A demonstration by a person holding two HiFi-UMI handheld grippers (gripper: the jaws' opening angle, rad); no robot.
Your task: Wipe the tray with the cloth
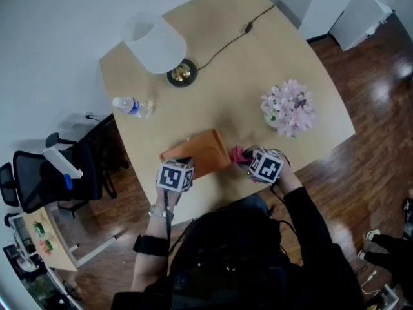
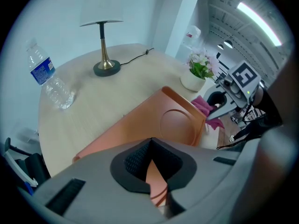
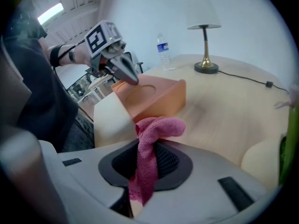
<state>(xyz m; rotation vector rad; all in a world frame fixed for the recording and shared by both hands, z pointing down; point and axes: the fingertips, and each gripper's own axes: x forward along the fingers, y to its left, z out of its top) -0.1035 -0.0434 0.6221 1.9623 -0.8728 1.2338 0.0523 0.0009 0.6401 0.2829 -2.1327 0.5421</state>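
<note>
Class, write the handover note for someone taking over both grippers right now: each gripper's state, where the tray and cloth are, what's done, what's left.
Left gripper: fingers shut on the rim at the left end of the orange tray, which is on the wooden table.
Right gripper: fingers shut on the pink cloth, just off the tray's right end, not on its surface.
Done: both grasps are made. How much has been wiped cannot be told.
Left: bring the cloth onto the tray and wipe across it, probably with the left grip steadying it.
</note>
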